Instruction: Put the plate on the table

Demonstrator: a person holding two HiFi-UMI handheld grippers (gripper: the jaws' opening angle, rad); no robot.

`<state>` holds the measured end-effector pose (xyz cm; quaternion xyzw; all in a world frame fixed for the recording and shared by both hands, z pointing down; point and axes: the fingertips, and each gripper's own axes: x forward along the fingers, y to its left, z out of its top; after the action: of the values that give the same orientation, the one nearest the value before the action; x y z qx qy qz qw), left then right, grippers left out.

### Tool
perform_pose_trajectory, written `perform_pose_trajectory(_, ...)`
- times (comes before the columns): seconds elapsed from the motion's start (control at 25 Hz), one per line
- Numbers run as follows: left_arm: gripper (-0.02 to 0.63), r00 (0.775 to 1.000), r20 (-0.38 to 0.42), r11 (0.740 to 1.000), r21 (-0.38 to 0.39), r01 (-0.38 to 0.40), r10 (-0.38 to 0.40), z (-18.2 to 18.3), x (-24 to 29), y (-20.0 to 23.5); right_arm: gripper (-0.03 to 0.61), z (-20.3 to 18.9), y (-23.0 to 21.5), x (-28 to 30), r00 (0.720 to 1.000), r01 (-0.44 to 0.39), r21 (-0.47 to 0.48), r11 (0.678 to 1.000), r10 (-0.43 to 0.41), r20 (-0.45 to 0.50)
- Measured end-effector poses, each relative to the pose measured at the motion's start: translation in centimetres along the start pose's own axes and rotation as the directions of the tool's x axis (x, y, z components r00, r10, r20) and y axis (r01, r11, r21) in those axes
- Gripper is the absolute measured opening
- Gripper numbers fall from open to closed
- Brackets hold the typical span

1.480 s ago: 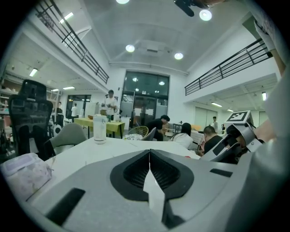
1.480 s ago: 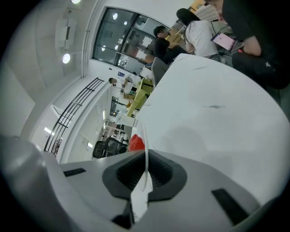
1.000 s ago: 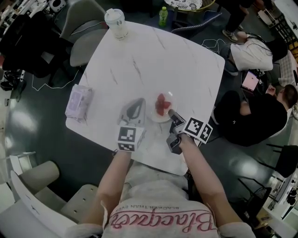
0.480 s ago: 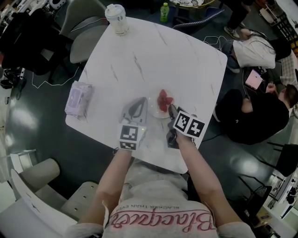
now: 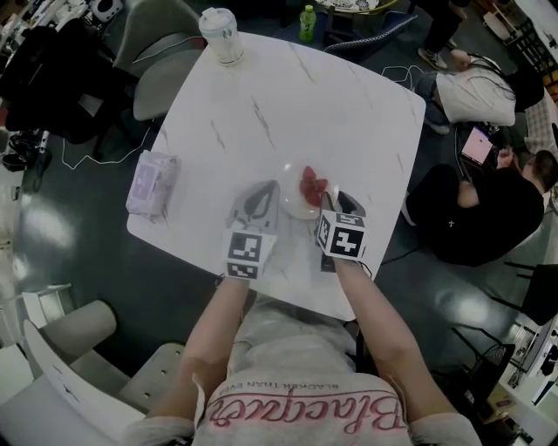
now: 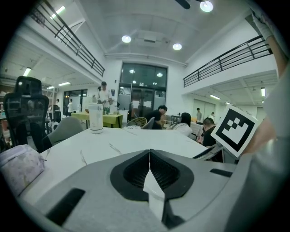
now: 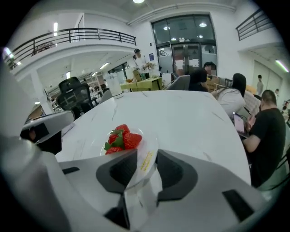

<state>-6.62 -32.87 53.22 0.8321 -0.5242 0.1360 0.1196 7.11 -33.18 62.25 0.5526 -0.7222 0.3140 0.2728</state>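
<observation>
head view: white marble-look table (image 5: 288, 104), rounded corners, person standing at near edge w/ a gripper in each hand. plate (image 5: 295, 206) = clear, shallow, sits toward near-right part of table, a few strawberries (image 5: 311, 185) piled on it, green leaves on. right gripper (image 5: 330, 202) comes in from plate's near-right side; right gripper view shows its jaws only a narrow gap apart w/ plate's near rim pinched between them, rim running down into the gap, yellow print on the rim. plate looks level, low over or on the table top; can't tell if its base touches. left gripper (image 5: 261, 193) just left of plate, close beside but apart from it, pointing away from person; left gripper view shows jaws pressed together, nothing between them, pointing out over bare table. marker cubes on both grippers face up. other stuff on table: lidded cup (image 5: 220, 37) upright at far-left corner, well apart from plate; pale purple soft packet (image 5: 153, 183) lying flat near left edge. off table: green bottle (image 5: 307, 23) beyond far edge, grey chair (image 5: 161, 61) tucked at far-left side, seated person in dark top (image 5: 479, 209) to right of table. dark shiny floor around, cables on it at left.
</observation>
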Motion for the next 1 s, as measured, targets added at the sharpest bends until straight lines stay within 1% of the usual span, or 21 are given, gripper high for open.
perform_pose_trajectory(0.16,0.006,0.999,0.033,1.000,-0.004,0.019,-0.019,0.6,-0.6,-0.3,0.117,0.6,-0.4,-1.3,0.999,0.010,-0.007,1.000,-0.010,0.047)
perform_pose_trajectory(0.28,0.006,0.999,0.047,1.000,0.009,0.021,-0.021,1.5,-1.3,-0.6,0.115,1.4,-0.3,-3.3,0.996,-0.002,-0.020,1.000,0.004,0.087)
perform_pose_trajectory(0.36,0.006,0.998,0.059,1.000,0.012,0.019,-0.020,1.9,-1.8,-0.8,0.099,2.1,0.2,-4.9,0.992,-0.028,-0.035,0.999,0.032,0.120)
perform_pose_trajectory(0.44,0.006,0.997,0.073,1.000,0.019,0.022,-0.023,2.7,-2.4,-1.2,0.044,2.8,1.2,-6.8,0.984,-0.078,-0.055,0.995,0.086,0.153)
perform_pose_trajectory(0.48,0.006,0.996,0.082,0.999,0.026,0.024,-0.026,3.3,-2.8,-1.5,0.040,3.2,1.8,-7.7,0.979,-0.106,-0.068,0.992,0.116,0.170)
perform_pose_trajectory(0.56,0.006,0.995,0.099,0.999,0.041,0.026,-0.030,4.4,-3.4,-2.0,0.027,4.0,2.9,-9.8,0.964,-0.144,-0.098,0.985,0.162,0.211)
perform_pose_trajectory(0.76,0.006,0.989,0.140,0.996,0.077,0.034,-0.044,6.6,-5.4,-3.4,0.015,6.4,5.1,-14.5,0.915,-0.183,-0.171,0.968,0.232,0.330)
perform_pose_trajectory(1.0,0.006,0.979,0.197,0.992,0.123,0.032,-0.056,9.1,-7.4,-5.1,0.012,9.1,6.2,-19.2,0.848,-0.174,-0.269,0.947,0.283,0.449)
